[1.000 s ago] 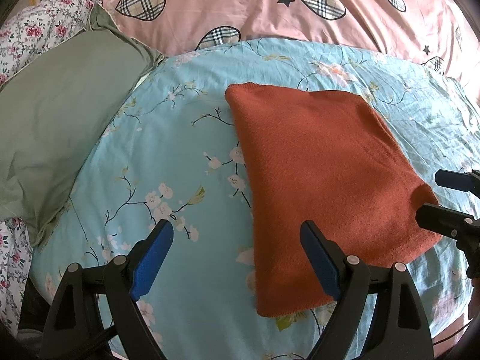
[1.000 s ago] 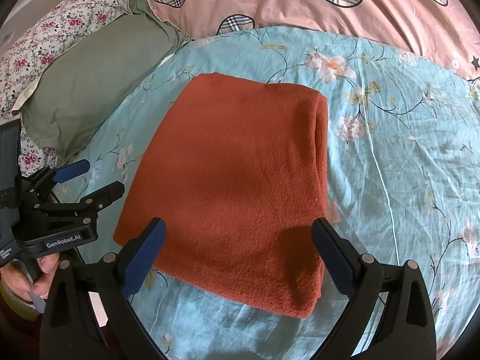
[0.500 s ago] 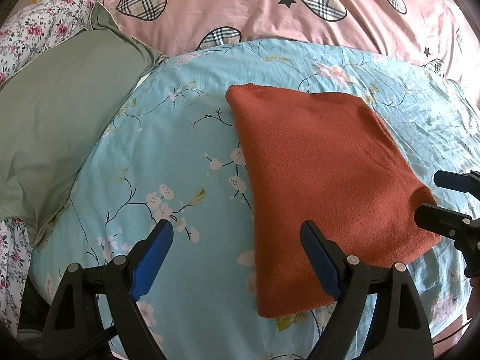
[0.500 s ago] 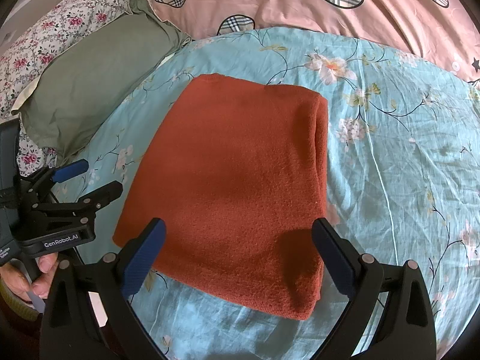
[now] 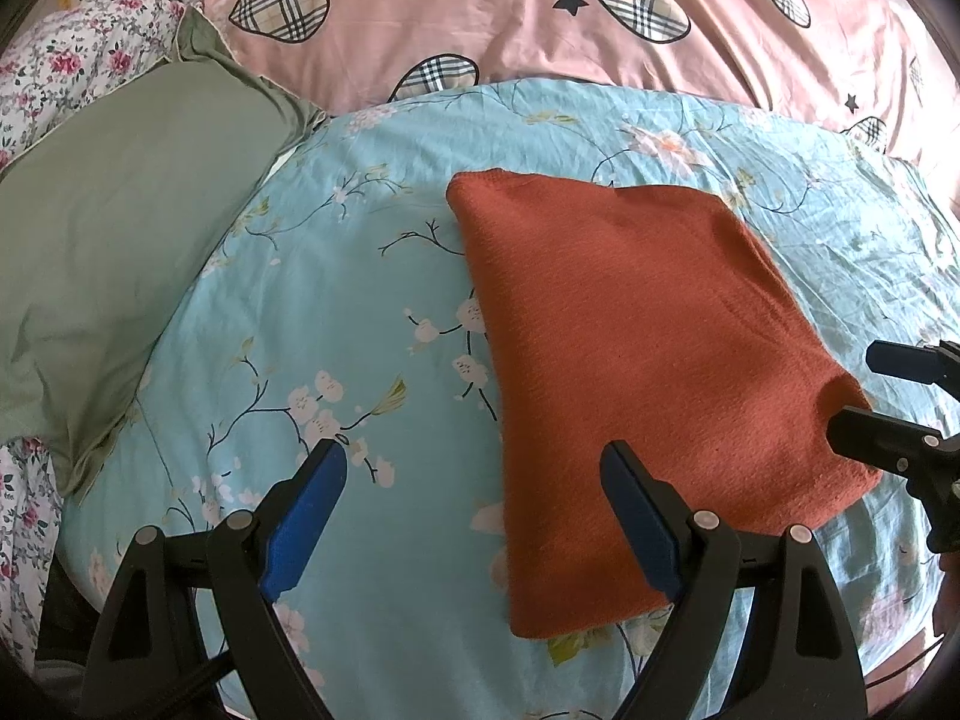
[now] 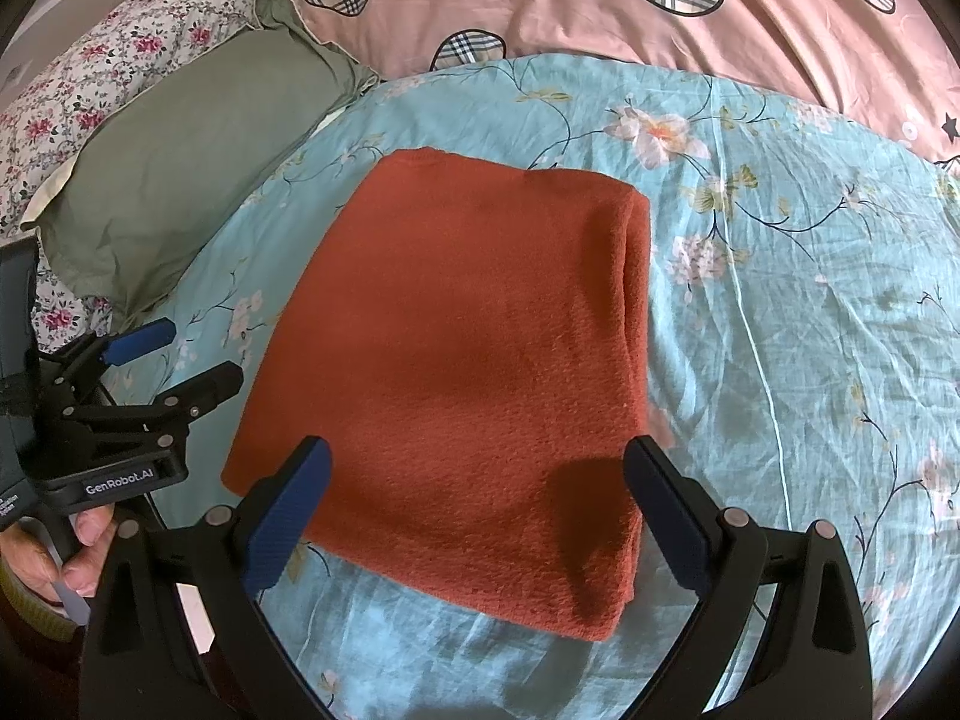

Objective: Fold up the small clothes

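From the left wrist, the left gripper (image 5: 474, 516) hangs with its jaws spread wide and nothing between them, above the blue floral sheet (image 5: 336, 300); the rust-red garment (image 5: 636, 360) lies flat on that sheet as a neat folded rectangle, a green pillow (image 5: 120, 204) well off to its side. From the right wrist, the right gripper (image 6: 480, 510) is likewise spread and empty, just short of the garment's near edge. The stacked layers at its side suggest the folding is essentially finished; at most a final tidy remains.
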Demonstrator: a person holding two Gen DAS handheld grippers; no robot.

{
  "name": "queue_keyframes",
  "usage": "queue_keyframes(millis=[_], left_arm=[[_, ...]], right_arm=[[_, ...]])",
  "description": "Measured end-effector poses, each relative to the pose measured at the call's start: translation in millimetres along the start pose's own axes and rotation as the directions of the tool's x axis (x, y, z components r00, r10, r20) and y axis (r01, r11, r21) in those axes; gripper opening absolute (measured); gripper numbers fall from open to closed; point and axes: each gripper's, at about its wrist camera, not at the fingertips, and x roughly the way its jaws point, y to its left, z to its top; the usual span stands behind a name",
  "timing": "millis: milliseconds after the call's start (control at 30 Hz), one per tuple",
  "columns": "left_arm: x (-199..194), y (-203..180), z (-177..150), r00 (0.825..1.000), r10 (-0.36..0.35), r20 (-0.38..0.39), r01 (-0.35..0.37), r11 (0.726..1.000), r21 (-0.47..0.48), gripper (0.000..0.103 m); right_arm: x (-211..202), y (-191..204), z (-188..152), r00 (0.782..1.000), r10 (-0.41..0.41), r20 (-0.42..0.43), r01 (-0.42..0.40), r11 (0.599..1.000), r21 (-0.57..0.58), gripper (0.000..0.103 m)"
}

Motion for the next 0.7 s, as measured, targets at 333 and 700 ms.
queue_keyframes(millis=[333,700], left_arm=[[3.4,-2.7,3.6,1.000,0.003,0.000,-0.003,1.000,0.002,0.087],[8.7,-4.6,8.8,1.000,-0.016,-0.004,0.016,1.000,-0.002,0.087]], right_arm=[[-0.3,-4.9,1.5,1.000,-0.003,-0.002,0.003,1.000,0.001,0.098],[3.3,-11.7,4.6,1.000,-0.007,-0.004,0.007,1.000,0.010,0.098]])
